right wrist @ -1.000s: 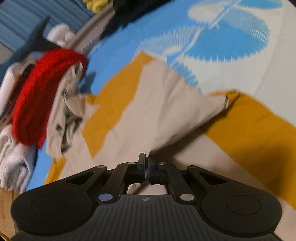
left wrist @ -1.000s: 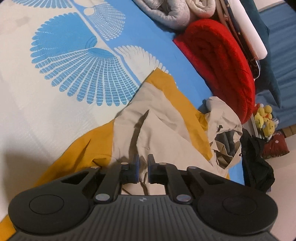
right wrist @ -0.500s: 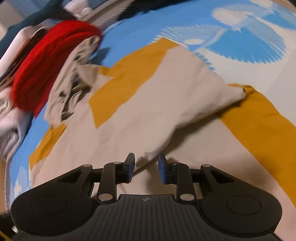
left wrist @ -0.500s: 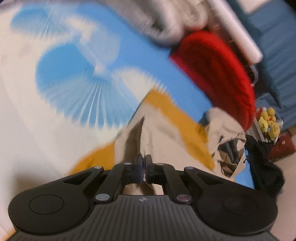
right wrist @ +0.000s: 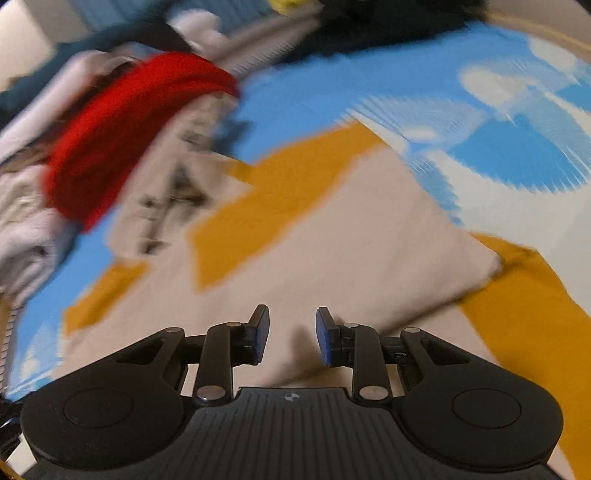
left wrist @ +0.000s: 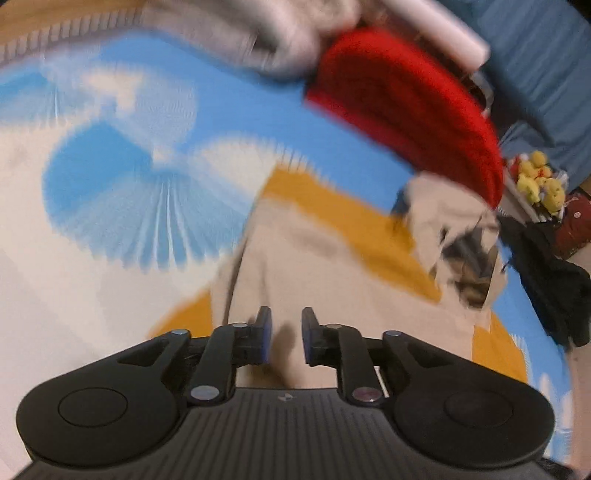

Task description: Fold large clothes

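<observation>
A beige and mustard-yellow garment [left wrist: 314, 254] lies spread on the blue-and-white patterned bed sheet [left wrist: 122, 206], with a beige flap folded over its middle. It also shows in the right wrist view [right wrist: 351, 240]. My left gripper [left wrist: 286, 336] is open just above the beige cloth, holding nothing. My right gripper [right wrist: 291, 336] is open above the beige flap, holding nothing. Both views are blurred by motion.
A red knitted blanket [left wrist: 413, 107] lies at the far edge of the bed, also in the right wrist view [right wrist: 122, 122]. Grey and white folded cloths [left wrist: 258, 33] lie beside it. A crumpled beige garment [left wrist: 450, 229], black clothing [left wrist: 546, 269] and yellow plush toys [left wrist: 535, 181] are at the right.
Both grippers have opened and let go of the beige cloth, the right one first, then the left. The beige flap now lies flat on the garment. Both cameras are moving.
</observation>
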The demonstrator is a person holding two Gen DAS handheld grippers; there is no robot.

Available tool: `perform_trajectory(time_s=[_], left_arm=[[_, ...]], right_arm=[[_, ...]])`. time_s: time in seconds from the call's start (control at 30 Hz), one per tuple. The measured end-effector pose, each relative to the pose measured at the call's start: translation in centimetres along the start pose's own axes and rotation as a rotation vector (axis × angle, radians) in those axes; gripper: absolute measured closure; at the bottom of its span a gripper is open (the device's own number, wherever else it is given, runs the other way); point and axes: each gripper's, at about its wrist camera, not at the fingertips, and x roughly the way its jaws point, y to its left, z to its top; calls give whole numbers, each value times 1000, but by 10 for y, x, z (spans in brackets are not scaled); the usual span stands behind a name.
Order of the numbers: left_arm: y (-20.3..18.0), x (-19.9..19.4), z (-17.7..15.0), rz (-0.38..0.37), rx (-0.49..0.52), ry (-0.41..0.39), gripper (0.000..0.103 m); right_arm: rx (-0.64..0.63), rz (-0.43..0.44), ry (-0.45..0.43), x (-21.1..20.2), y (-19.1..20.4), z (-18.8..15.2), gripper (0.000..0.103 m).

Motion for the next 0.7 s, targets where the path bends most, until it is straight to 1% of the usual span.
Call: perform_trajectory(time_s=[0.03, 0.07, 0.1, 0.17, 0.23, 0.3, 0.33, 0.43, 0.47, 0.5, 0.57, 0.63, 0.7], left_arm=[[5, 9, -2, 21, -16, 49, 81], [8, 13, -5, 42, -21, 76, 82], [8, 14, -5, 46, -20, 81, 82], [1, 6, -3, 36, 14, 53, 80], [-10, -4, -1, 19, 73, 1, 75], [-16, -6, -2, 33, 114, -34, 75], [-15, -3, -3, 43, 112, -23, 75], [2, 17, -7, 82, 21, 99, 76], [3, 17, -7, 98, 3, 116, 76], [-1, 11, -6, 98, 15, 102, 76], [-15, -5, -3, 77, 84, 47, 73], [-29, -21, -2, 47, 147, -15, 67], [-40, -34, -5, 43, 202, -66, 63]], right_arm=[[6, -20, 32, 6, -4, 2, 74], [10, -50, 56, 10, -8, 3, 74], [16, -70, 54, 9, -12, 4, 74], [19, -61, 29, 3, -12, 7, 74], [7, -36, -3, -4, -7, 10, 74], [-12, -20, -45, -13, -1, 13, 74], [-22, -16, -61, -16, 1, 13, 73], [-37, -16, -65, -17, 2, 16, 71], [-33, -30, -57, -16, 0, 16, 71], [-28, -42, -53, -17, -1, 16, 71], [-29, -52, -52, -22, -3, 18, 71], [-57, -54, -75, -30, -1, 19, 71], [-108, -57, -109, -41, 4, 20, 71]])
